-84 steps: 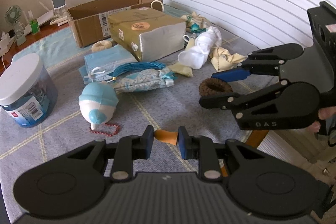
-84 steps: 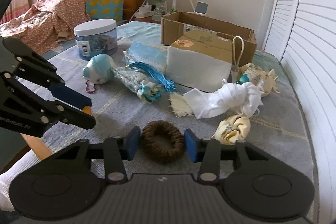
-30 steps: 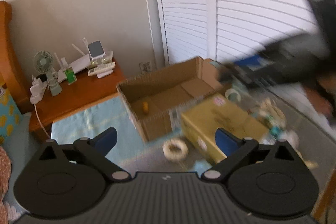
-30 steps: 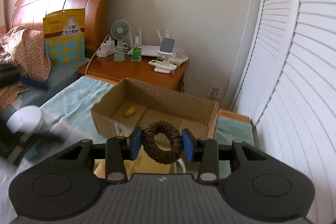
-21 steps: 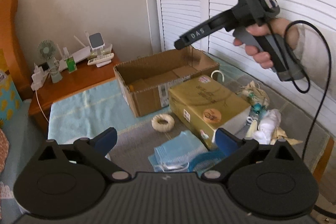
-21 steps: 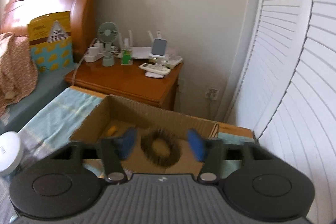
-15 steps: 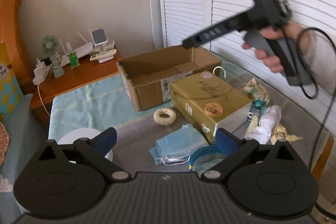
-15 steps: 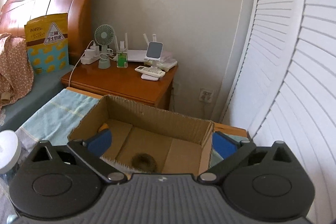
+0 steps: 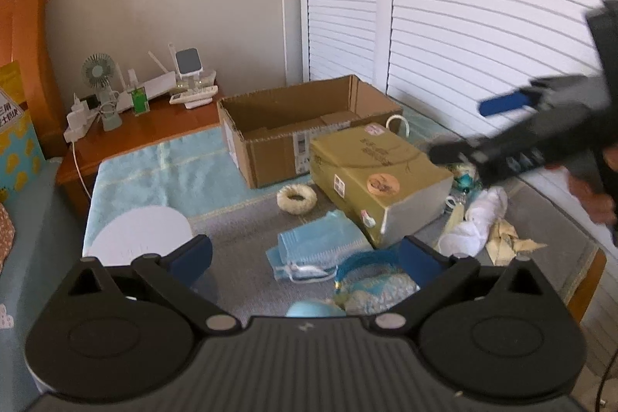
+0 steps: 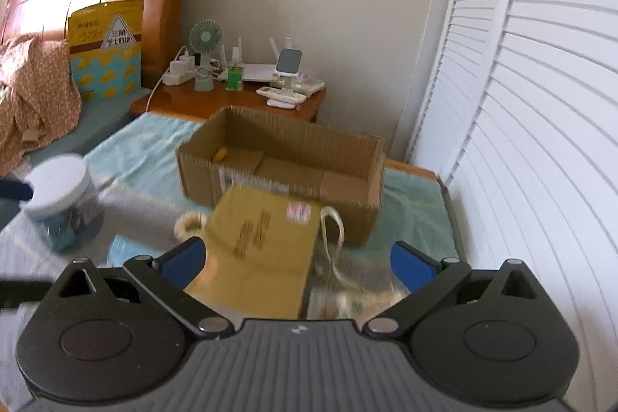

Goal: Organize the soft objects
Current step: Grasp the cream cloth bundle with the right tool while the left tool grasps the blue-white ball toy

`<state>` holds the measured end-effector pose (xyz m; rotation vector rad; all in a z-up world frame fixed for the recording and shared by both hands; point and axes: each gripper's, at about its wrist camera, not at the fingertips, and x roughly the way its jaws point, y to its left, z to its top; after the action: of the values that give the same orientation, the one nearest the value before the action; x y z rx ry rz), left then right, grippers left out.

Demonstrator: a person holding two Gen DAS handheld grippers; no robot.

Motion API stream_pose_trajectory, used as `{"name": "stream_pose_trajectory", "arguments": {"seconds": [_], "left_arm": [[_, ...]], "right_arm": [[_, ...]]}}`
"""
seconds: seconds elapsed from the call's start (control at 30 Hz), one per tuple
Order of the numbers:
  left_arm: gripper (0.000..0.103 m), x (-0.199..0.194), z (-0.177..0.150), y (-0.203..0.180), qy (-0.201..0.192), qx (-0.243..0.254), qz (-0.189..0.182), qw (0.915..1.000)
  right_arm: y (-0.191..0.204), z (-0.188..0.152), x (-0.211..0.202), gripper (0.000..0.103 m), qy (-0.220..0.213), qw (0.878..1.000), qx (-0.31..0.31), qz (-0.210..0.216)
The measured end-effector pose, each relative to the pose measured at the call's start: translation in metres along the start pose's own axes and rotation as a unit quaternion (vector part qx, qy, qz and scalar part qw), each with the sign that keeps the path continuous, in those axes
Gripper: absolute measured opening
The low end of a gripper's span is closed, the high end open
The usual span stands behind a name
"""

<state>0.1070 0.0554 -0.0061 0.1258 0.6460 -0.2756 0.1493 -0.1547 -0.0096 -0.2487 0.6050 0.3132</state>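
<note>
The open cardboard box (image 9: 309, 126) stands at the far end of the cloth-covered table; it also shows in the right wrist view (image 10: 282, 172) with a small orange piece (image 10: 221, 154) inside. The brown ring is hidden in it. My left gripper (image 9: 305, 259) is open and empty above blue face masks (image 9: 320, 246) and a blue tassel pouch (image 9: 370, 280). A cream ring (image 9: 296, 197) lies before the box. White cloth (image 9: 479, 222) and yellow cloth (image 9: 510, 242) lie at right. My right gripper (image 10: 297, 263) is open and empty, above the gold package (image 10: 262, 250).
A gold paper package (image 9: 378, 180) lies beside the box. A white-lidded jar (image 10: 58, 195) stands at left, also under my left gripper (image 9: 143, 238). A nightstand (image 10: 231, 95) with fan and gadgets is behind. Shutter doors (image 9: 483, 26) line the right side.
Both grippers carried their pieces to the box and let go. The brown ring dropped from my right gripper into the box. Both grippers have since drawn back, open.
</note>
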Motion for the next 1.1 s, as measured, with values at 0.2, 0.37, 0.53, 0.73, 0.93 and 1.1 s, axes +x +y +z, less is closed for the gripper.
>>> {"name": "stream_pose_trajectory", "arguments": {"seconds": [0.2, 0.37, 0.53, 0.73, 0.93, 1.1], "left_arm": [[0.102, -0.003, -0.01, -0.001, 0.007, -0.007, -0.006, 0.9999], [0.102, -0.004, -0.016, -0.002, 0.014, -0.012, -0.01, 0.9998], [0.102, -0.002, -0.019, -0.003, 0.022, -0.012, -0.007, 0.9997], [0.102, 0.003, -0.023, -0.005, 0.035, -0.011, -0.01, 0.9993], [0.102, 0.013, -0.031, -0.005, 0.057, -0.006, -0.013, 0.9983], [0.102, 0.024, -0.039, -0.004, 0.072, -0.002, -0.014, 0.9973]], "right_arm": [[0.005, -0.039, -0.023, 0.103, 0.026, 1.0, 0.007, 0.0], [0.002, -0.069, -0.024, 0.103, 0.066, 0.997, 0.024, -0.001], [0.004, -0.089, -0.015, 0.103, 0.099, 0.995, 0.02, -0.01], [0.004, -0.101, -0.001, 0.103, 0.123, 0.992, 0.023, -0.009], [-0.003, -0.106, -0.002, 0.103, 0.119, 0.992, 0.047, 0.01], [-0.003, -0.109, -0.004, 0.103, 0.109, 0.993, 0.05, 0.007]]}}
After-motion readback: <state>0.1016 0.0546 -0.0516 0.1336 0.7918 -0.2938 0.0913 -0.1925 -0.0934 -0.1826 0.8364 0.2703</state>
